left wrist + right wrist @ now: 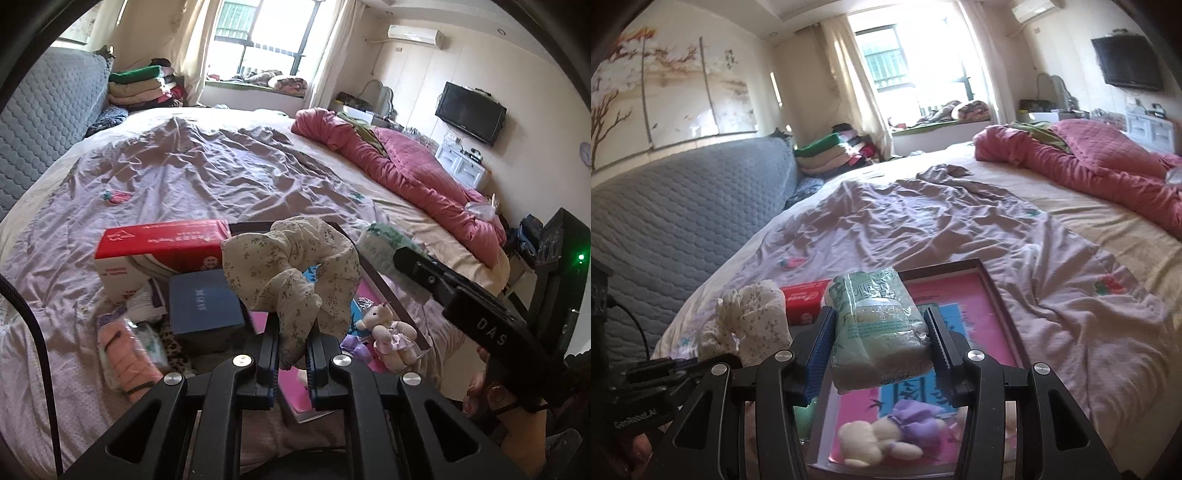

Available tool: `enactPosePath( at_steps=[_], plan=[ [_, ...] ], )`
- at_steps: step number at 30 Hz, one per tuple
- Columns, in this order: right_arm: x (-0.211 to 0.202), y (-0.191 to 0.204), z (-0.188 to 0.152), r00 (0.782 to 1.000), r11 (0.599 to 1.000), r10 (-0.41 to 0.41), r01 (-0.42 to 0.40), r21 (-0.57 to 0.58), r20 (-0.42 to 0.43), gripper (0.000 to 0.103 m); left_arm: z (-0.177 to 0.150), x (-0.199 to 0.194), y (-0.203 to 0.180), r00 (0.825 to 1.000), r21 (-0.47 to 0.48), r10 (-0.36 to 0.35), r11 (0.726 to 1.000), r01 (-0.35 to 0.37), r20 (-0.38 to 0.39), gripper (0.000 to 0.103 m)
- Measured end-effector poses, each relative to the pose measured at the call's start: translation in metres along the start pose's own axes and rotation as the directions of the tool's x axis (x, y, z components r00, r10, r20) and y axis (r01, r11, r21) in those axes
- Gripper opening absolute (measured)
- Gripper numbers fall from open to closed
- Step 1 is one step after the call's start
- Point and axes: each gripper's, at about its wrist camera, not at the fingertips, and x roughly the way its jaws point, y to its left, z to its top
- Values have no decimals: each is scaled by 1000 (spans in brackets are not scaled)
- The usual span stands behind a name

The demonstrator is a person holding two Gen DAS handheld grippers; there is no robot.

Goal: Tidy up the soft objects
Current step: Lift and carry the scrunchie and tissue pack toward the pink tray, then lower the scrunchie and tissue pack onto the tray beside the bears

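My left gripper [291,350] is shut on a cream floral scrunchie [291,269] and holds it above the bed; the scrunchie also shows in the right wrist view [750,321]. My right gripper [879,339] is shut on a green tissue pack [875,332], held above a dark-rimmed tray [997,291] with a pink lining. The pack also shows in the left wrist view [380,247]. A small teddy bear [388,332] and a purple soft item [919,421] lie in the tray.
A red box [159,251], a blue box [207,306] and a wrapped pink packet [125,354] lie left of the tray on the lilac sheet [203,170]. A red quilt [406,166] is heaped at the right. A grey headboard [683,221] stands at the left.
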Motion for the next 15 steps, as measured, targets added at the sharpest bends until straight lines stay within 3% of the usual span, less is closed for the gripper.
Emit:
enactPosePath(
  at_steps=[15],
  plan=[
    [-4, -36, -8, 1000, 997, -30, 29, 74, 9, 51, -5, 49, -20, 992, 3, -14, 1000, 14, -124, 12]
  ],
)
